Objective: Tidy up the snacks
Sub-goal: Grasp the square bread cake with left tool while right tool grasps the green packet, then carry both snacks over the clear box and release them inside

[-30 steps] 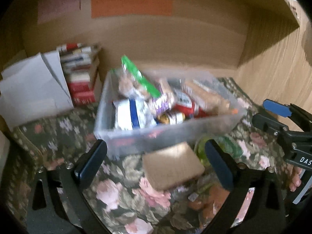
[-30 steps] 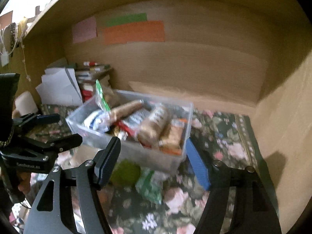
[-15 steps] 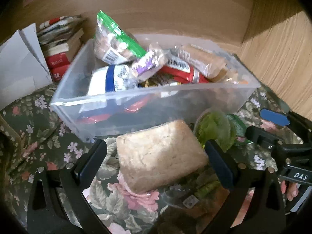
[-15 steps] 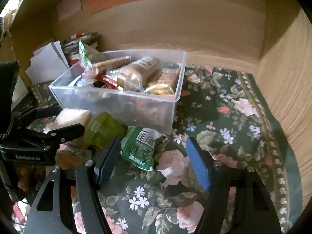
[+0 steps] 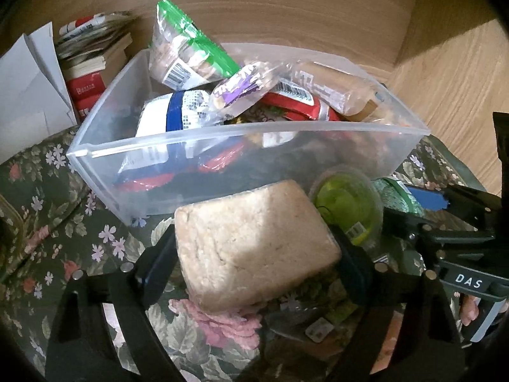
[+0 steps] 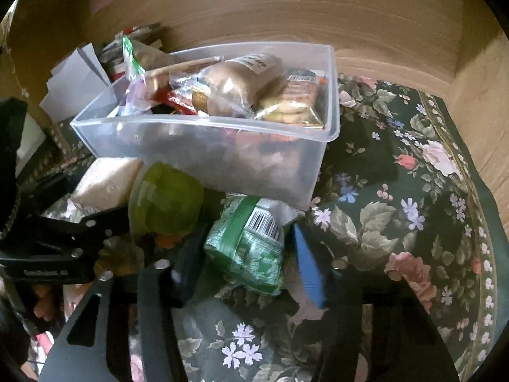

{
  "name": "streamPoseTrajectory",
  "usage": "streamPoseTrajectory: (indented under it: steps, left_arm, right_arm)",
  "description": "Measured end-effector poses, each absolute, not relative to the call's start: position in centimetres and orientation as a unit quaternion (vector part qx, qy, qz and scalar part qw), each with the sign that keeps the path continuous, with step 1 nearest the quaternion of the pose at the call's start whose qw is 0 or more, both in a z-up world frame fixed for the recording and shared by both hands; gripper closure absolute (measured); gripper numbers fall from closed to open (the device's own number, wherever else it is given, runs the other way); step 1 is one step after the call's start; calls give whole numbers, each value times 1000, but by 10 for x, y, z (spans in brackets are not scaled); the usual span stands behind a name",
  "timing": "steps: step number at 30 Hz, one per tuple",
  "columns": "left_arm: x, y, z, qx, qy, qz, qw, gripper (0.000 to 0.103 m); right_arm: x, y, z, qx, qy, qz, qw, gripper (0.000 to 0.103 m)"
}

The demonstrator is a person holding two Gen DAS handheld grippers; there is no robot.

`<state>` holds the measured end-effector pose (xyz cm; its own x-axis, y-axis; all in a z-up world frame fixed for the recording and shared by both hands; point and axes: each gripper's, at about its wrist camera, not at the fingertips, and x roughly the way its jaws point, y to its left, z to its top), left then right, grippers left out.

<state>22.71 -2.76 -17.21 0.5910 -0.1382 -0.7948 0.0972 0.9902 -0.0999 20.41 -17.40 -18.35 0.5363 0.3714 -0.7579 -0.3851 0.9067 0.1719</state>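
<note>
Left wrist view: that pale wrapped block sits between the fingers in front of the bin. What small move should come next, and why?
Probably finish closing the left gripper on the pale block, then lift it toward the clear bin. Its jaws have just been closing, and the fingers flank the block's two sides, though firm contact isn't clear. The right gripper, likewise closing, brackets the green packet.

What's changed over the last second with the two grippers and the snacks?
Both grippers came down toward the cloth, jaws closing: the left gripper now brackets the beige block, the right gripper the green packet. Neither is lifted. The clear bin and green cup stayed put.
</note>
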Motion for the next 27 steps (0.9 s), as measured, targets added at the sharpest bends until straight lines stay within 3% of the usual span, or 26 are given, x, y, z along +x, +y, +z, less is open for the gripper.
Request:
streamPoseTrajectory:
  steps: [5,18,27]
  left_arm:
    - [206,-25,-161,-25,432,-65,899,14]
    - [180,17,-96,-50,368,-63,927,14]
    - [192,6,-69,-39,330,-48,942,14]
  right_arm:
    - [196,-176,-182,-8,420,214,882,62]
    - [160,-190,-144,-10,359,203,911,63]
    - [164,-193,-111,-3,304,192,933,63]
